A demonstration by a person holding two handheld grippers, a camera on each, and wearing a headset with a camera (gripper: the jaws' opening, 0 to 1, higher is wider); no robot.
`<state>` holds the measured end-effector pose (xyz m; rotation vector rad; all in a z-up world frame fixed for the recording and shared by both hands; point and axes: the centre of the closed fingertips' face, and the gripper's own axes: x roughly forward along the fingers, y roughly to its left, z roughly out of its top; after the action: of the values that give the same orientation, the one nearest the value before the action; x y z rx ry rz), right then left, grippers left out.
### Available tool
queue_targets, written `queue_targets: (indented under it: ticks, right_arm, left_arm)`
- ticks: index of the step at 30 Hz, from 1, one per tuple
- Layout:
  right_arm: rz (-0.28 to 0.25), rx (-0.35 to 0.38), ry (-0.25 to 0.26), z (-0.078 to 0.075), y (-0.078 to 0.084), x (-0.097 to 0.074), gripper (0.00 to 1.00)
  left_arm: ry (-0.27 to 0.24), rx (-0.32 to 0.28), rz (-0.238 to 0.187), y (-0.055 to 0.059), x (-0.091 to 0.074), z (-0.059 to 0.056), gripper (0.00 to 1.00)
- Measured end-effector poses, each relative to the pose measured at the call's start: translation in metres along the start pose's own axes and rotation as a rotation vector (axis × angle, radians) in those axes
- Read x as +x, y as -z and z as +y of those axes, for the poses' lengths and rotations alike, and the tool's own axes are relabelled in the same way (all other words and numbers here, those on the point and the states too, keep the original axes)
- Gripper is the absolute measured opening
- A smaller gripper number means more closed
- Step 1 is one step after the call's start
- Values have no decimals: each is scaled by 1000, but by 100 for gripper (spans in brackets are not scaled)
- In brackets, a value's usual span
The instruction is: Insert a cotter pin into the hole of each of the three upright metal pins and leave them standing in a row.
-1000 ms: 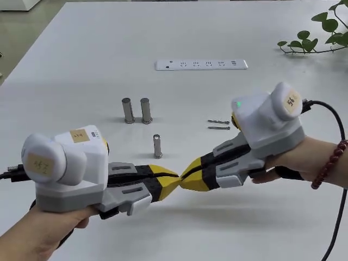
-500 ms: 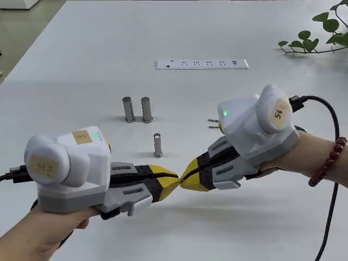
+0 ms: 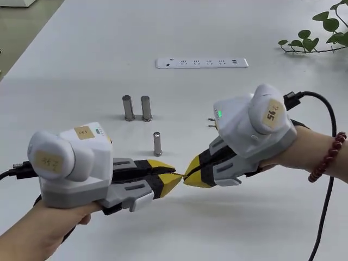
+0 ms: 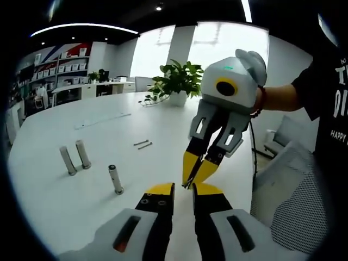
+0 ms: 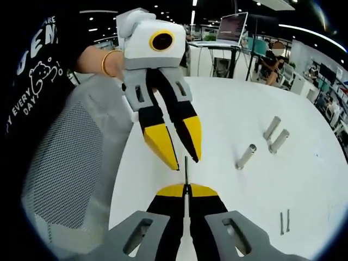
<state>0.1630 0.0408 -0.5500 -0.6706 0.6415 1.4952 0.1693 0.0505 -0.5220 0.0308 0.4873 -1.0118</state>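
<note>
Between left tongs (image 5: 186,161), cotter pin (image 5: 185,171) in right tongs (image 5: 185,188)

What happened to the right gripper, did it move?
Yes. The right gripper swung left, judged against the power strip; its body now hides most of the two loose pins behind it.

Loose cotter pins (image 3: 211,120) mostly behind the right claw (image 3: 186,175) in the head view — plant (image 3: 329,24) half off the edge.

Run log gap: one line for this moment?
right tool: shut on cotter pin | left tool: open at pin tip | metal pins: three upright
</note>
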Motion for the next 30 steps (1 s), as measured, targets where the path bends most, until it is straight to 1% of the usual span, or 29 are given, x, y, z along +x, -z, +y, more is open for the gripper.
queue_targets:
  ticks: [4,5,6,7,8,9,10,12,15,16,18,19,20,21,22,23,26,28,29,30]
  right_arm:
    - [43,6,16,-5,5,0,0]
    - [55,17,19,-7,6,0,0]
    - [62,21,21,-9,7,-1,0]
    - [75,28,32,-13,7,-2,0]
    - [81,31,35,-14,8,-2,0]
    - [103,35,49,-19,9,-3,0]
    - [109,37,53,-21,9,-4,0]
    - [136,46,60,-28,10,-5,0]
    - [164,63,70,-35,11,-7,0]
    - [174,71,75,-38,11,-7,0]
    - [185,80,75,-42,10,-7,0]
    - [185,79,76,-42,10,-6,0]
    - [190,77,78,-46,12,-6,0]
    - [205,72,80,-48,13,-6,0]
    - [215,74,81,-49,14,-5,0]
    - [221,77,80,-50,15,-5,0]
    - [236,81,85,-56,16,-4,0]
    - [241,80,82,-59,17,-3,0]
    - [257,87,82,-64,20,-2,0]
    - [269,99,79,-65,22,-1,0]
  left_arm:
    - [-42,5,6,2,-2,8,18]
    - [-65,5,-6,0,-3,12,18]
    - [-77,14,-13,-1,-3,14,18]
    - [-92,15,-15,-2,-4,17,19]
    - [-95,14,-16,-2,-4,17,19]
    - [-117,8,-22,-3,-5,21,19]
    - [-125,9,-23,-3,-5,23,20]
    - [-175,17,-21,-2,-7,33,23]
    - [-216,12,-18,-1,-7,42,25]
    - [-238,6,-21,-1,-7,47,26]
    - [-277,-5,-22,0,-7,55,27]
    - [-287,-9,-21,1,-7,57,26]
    - [-299,-8,-18,1,-6,59,26]
    - [-328,-11,-6,4,-6,65,26]
    - [-341,-4,5,6,-4,67,26]
    - [-349,-9,7,7,-3,69,26]
    - [-385,-13,17,10,1,78,25]
    - [-386,-23,20,11,3,79,24]
    - [-383,-28,13,12,6,81,24]
    - [-386,-28,12,12,8,81,24]
